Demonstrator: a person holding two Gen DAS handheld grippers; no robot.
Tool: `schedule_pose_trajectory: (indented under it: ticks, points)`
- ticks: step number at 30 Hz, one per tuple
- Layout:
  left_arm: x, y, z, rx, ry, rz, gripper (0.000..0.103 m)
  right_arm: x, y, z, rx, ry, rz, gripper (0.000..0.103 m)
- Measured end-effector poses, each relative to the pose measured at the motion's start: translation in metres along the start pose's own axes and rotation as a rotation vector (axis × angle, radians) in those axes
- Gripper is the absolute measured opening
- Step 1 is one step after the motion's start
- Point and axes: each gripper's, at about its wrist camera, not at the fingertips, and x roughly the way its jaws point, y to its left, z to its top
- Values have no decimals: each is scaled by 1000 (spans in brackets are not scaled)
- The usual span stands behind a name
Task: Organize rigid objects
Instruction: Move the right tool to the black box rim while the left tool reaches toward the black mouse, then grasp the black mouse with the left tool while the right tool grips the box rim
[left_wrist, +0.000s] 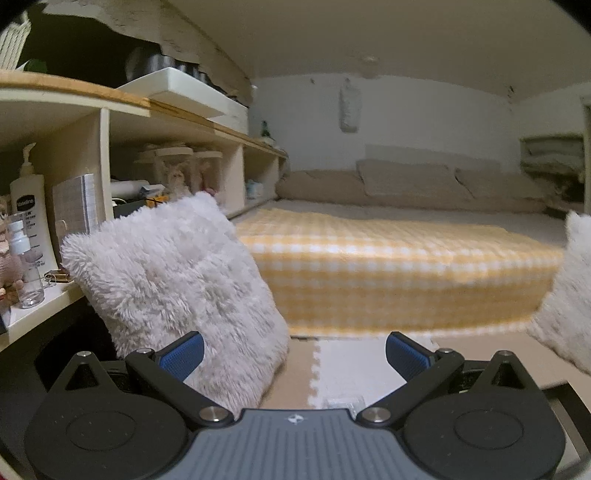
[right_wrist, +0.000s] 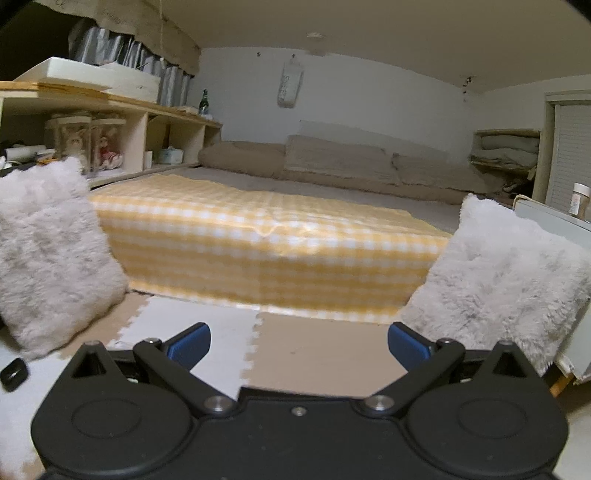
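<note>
While both tools hang low over the foam floor mat (right_wrist: 310, 354), neither one grips anything: the left gripper (left_wrist: 294, 353) has its blue-padded fingers (left_wrist: 183, 355) spread wide, and the right gripper (right_wrist: 298, 345) is parted just as far. Seen from the left wrist, going from the left, a shelf unit (left_wrist: 105, 155) lies beyond the left finger, holding a lotion pump bottle (left_wrist: 29, 218) and a small clear bottle (left_wrist: 26, 266); a shaggy white cushion (left_wrist: 173, 291) leans upright right behind that left finger, its lower corner reaching into the gap. Straight ahead between the fingers is bare mat, then the yellow checked blanket (left_wrist: 399, 273) draped over the low bed, with beige pillows (left_wrist: 406, 184) at the far wall. A second shaggy cushion (left_wrist: 565, 306) stands beyond the right finger, at the view's edge. From the right wrist, a small black ring-shaped object (right_wrist: 14, 373) lies on the floor well outside the left finger, below the first cushion; the second cushion sits just beyond the right finger, leaning on a pale cabinet (right_wrist: 554, 221) that carries a jar (right_wrist: 580, 201).
</note>
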Motion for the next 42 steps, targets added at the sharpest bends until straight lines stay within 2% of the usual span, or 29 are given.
schedule_pose_trajectory:
  ticks: [2, 4, 7, 11, 15, 16, 18, 19, 21, 24, 28, 30, 36, 41, 42]
  points:
    - [15, 6, 2, 7, 10, 18, 103, 16, -11, -3, -5, 21, -36, 103]
    - [32, 12, 1, 41, 54, 21, 103, 32, -25, -7, 13, 64, -44, 103]
    - [58, 24, -5, 74, 141, -17, 103, 58, -48, -18, 85, 154, -18, 103]
    - [91, 44, -20, 74, 275, -37, 103, 88, -74, -39, 159, 294, -58, 103]
    - [118, 61, -39, 91, 403, -48, 103, 111, -86, -62, 173, 434, -57, 102]
    - [124, 65, -44, 91, 440, -52, 103, 115, -86, -66, 168, 466, -42, 100]
    - [135, 74, -56, 90, 519, -59, 102, 121, -83, -76, 142, 534, -22, 83]
    - [141, 78, -62, 93, 558, -59, 100, 124, -82, -80, 123, 564, -17, 79]
    - [150, 88, -72, 100, 622, -42, 91, 134, -79, -89, 95, 625, 5, 64]
    - [161, 103, -84, 72, 699, -14, 86, 142, -74, -96, 71, 701, 12, 48]
    - [174, 118, -99, 63, 773, -1, 78, 145, -76, -102, 56, 735, -23, 36]
    - [179, 125, -104, 62, 795, 7, 77, 145, -78, -103, 62, 747, -43, 23]
    - [195, 135, -119, 86, 832, -3, 76, 153, -89, -115, 75, 785, -55, 8]
    - [207, 147, -132, 35, 878, -29, 71, 154, -95, -119, 113, 796, -37, 5]
    - [208, 149, -132, 23, 880, -38, 67, 154, -96, -119, 124, 796, -36, 5]
